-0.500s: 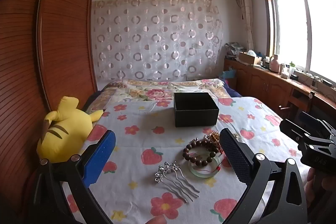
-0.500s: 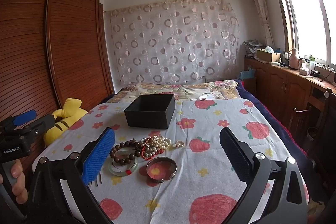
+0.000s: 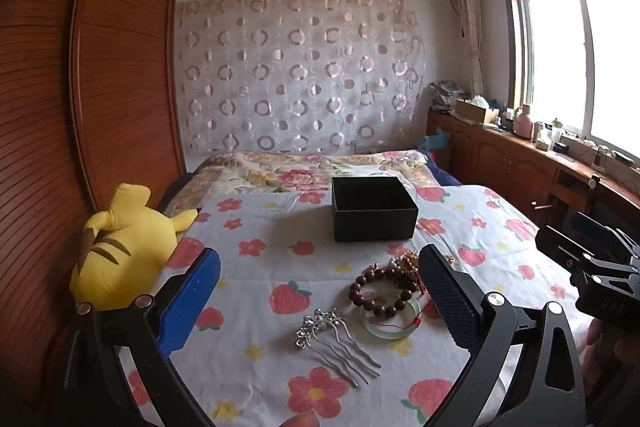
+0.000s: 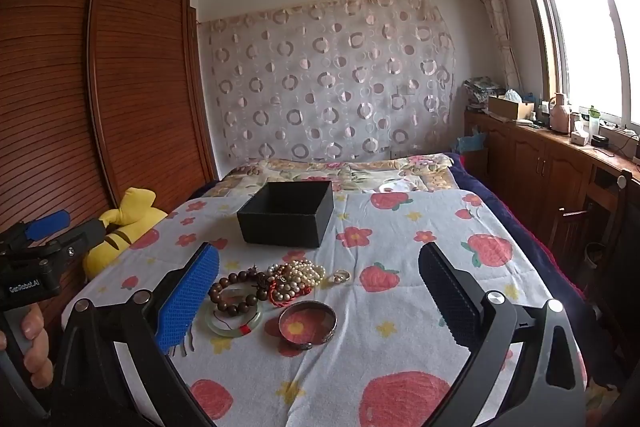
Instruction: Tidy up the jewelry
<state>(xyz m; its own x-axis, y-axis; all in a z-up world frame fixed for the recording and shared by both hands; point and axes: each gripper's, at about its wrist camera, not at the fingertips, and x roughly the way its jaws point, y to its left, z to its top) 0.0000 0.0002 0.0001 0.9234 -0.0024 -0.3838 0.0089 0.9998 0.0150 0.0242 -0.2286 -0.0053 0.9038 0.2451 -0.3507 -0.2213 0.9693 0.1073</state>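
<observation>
- The box (image 4: 288, 217) sits open on the bed (image 4: 420, 307), toward the far end of the strawberry sheet; what shows of its inside looks dark and bare, so I judge nothing has gone in yet.
- All the jewelry lies loose on the sheet, nearer than the box and apart from it.
- The beads (image 4: 236, 291) rest on the jade bangle (image 4: 234, 323), overlapping it.
- The pearls (image 4: 296, 277) are heaped just right of the beads, tangled with a red cord; a small ring (image 4: 340, 277) lies beside them.
- The metal bangle (image 4: 308, 323) lies alone, nearest the right tongs (image 4: 320, 307).
- The hairpin (image 3: 336, 343) lies nearest the left tongs (image 3: 320, 307), just left of the jade bangle.
- Both tongs hang spread wide above the sheet, holding nothing and touching nothing.
- Judgement: the task is at its start; every piece remains to be lifted into the box.
- A yellow plush (image 3: 120, 251) lies at the bed's left edge, well clear.
</observation>
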